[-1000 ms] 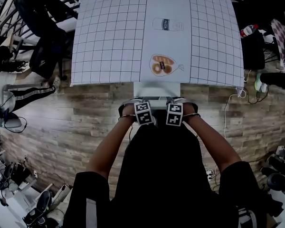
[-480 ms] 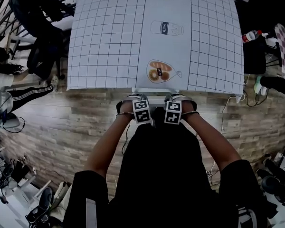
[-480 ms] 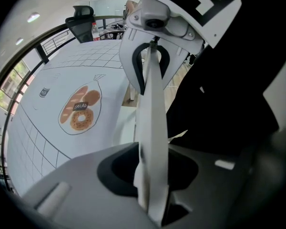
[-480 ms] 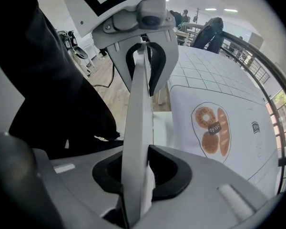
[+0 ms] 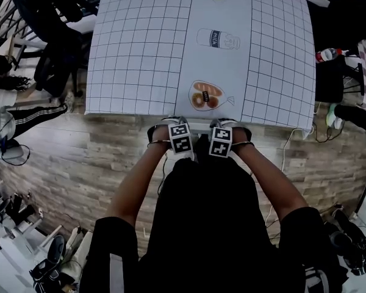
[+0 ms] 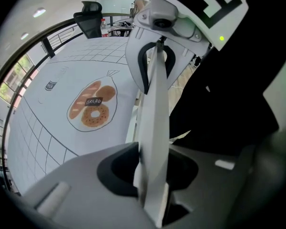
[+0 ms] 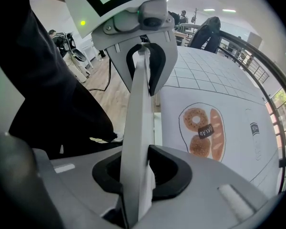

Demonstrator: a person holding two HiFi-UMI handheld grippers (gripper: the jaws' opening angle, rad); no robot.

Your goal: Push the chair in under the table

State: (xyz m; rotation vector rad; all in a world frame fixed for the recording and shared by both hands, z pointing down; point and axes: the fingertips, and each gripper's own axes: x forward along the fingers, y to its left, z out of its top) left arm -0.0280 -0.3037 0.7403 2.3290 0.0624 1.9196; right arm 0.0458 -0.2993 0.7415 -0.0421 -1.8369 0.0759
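Nearest, the person's forearms reach toward twelve o'clock and end in the two tools, side by side at the table's near edge. The left hand-held gripper is clenched on the thin white chair back, its jaws roughly half apart with that panel filling the gap. The right hand-held gripper clamps the same panel in the same way, just beside its partner at three o'clock of it. The chair sits almost wholly under the table (only its back shows, right at the edge). By the look of it the push is nearly done. To finish well, press both sides evenly toward twelve o'clock so the chair does not skew, and ease off as the back meets the tabletop edge so the tools are not pinched against it. Beyond, at twelve o'clock, lies the bread drawing, and farther on the milk drawing; a dark office chair stands at ten o'clock
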